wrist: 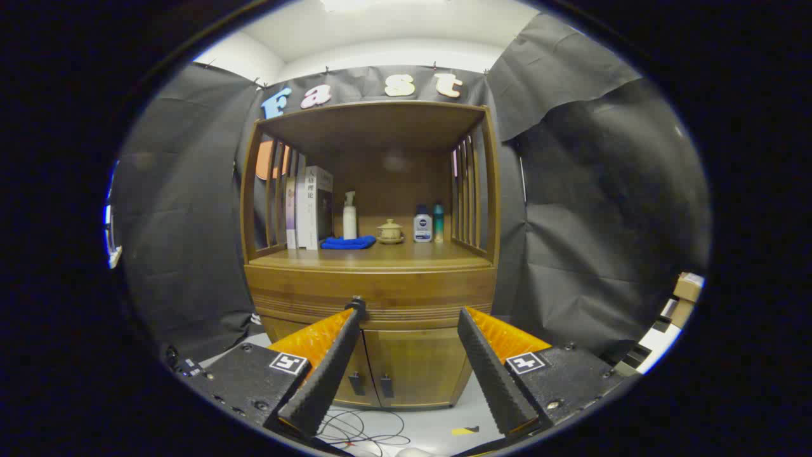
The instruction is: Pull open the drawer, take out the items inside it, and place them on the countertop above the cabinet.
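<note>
Facing a wooden cabinet (371,298), gripper (409,311) wide open and empty, well short of the closed drawer (406,293) beneath the countertop (374,259); likely approach step, reaching its front next

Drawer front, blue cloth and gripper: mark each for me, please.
Drawer front (406,293): gripper view, on its bare wood, shut, beyond the fingers.
Blue cloth (347,242): gripper view, on the middle of the folded cloth on the countertop.
Gripper (411,312): gripper view, midway between its fingertips, open, holding nothing.
</note>
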